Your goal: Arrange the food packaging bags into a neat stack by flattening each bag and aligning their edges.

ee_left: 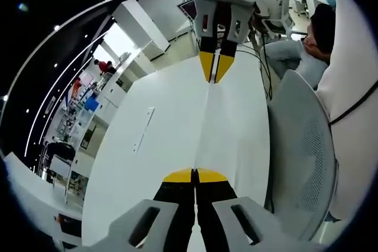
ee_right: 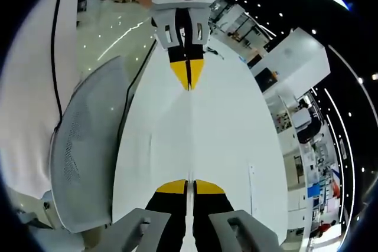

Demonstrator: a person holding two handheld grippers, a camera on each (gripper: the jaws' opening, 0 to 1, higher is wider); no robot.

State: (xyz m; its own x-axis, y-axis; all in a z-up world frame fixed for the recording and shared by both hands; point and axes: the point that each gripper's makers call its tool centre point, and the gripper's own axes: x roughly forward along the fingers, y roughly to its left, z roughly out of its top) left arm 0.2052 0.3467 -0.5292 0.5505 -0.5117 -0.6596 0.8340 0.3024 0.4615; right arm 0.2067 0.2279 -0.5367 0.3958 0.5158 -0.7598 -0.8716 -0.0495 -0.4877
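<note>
A thin white food packaging bag point(ee_left: 207, 123) point(ee_right: 189, 134) is stretched between both grippers above the white table point(ee_left: 159, 157) point(ee_right: 230, 128). I see it edge-on, as a narrow line, so its face and print are hidden. At the bottom of the left gripper view, my left gripper point(ee_left: 194, 174) is shut on the near end, and my right gripper point(ee_left: 214, 78) pinches the far end, facing me. In the right gripper view the same holds mirrored: my right gripper point(ee_right: 190, 185) is shut on its end and my left gripper point(ee_right: 188, 84) grips the opposite end.
A grey mesh office chair point(ee_left: 301, 146) point(ee_right: 88, 157) stands at the table's edge beside the person in white point(ee_left: 354, 87) point(ee_right: 35, 75) holding the grippers. A thin white strip point(ee_left: 143, 128) point(ee_right: 252, 187) lies on the table. Another person point(ee_left: 295, 45) sits at the back.
</note>
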